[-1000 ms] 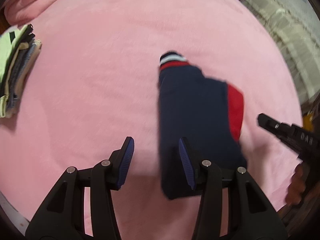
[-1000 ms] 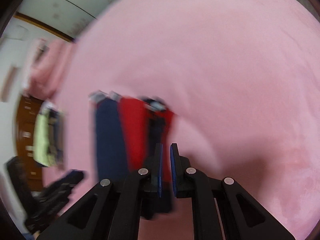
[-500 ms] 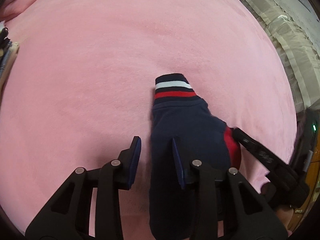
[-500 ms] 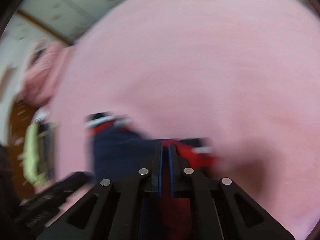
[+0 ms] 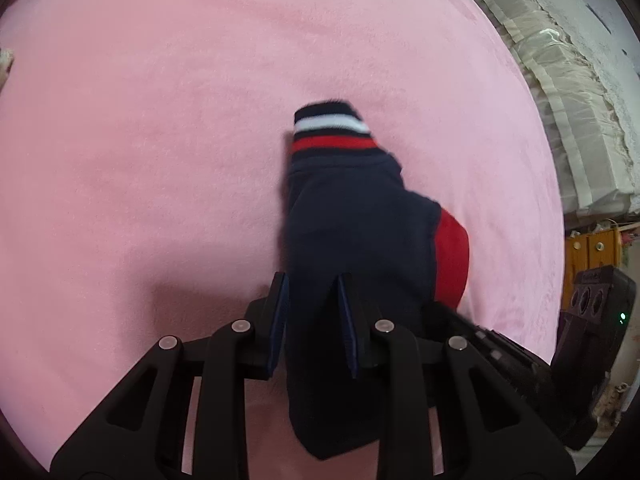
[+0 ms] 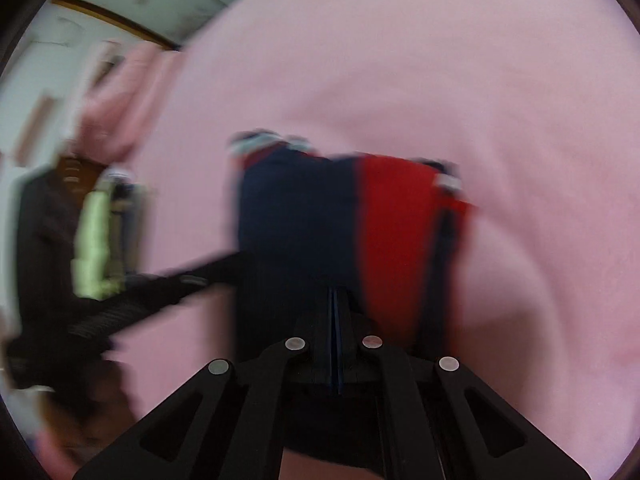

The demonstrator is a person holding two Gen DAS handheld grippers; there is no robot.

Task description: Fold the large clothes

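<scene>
**Navy and red garment pinched at its near edge by both claws, fold partly made**

A navy-blue and red soft knit garment (image 5: 352, 232) lies in a narrow, already doubled-over bundle on the pink bed cover. It runs straight ahead from the left gripper (image 5: 312, 320), its near edge between that claw's two blue-padded fingers. The jaws stand narrow and are closing on the thick dark cloth, which fills the gap and hangs a little below them. At the far end of the bundle sits a ribbed cuff banded in navy, white and red (image 5: 332, 128). A red panel shows along the bundle's right side.

In the right wrist view, which is blurred, the right gripper (image 6: 335, 344) is pressed fully together at the garment's near edge, just where navy meets red. Cloth appears to be caught there, though the blur hides how much.

Judged from this, the sleeves or sides seem folded in; a lengthwise fold and tidying likely remain.

The pink plush bed cover (image 5: 160, 140) looks velvety, smooth and softly cushioned. To the left of the right claw, well apart, stands a stack of folded clothes with a pale green piece (image 6: 94, 240). Right of the left claw, past the bed, lies cream quilted bedding (image 5: 560, 80).
</scene>
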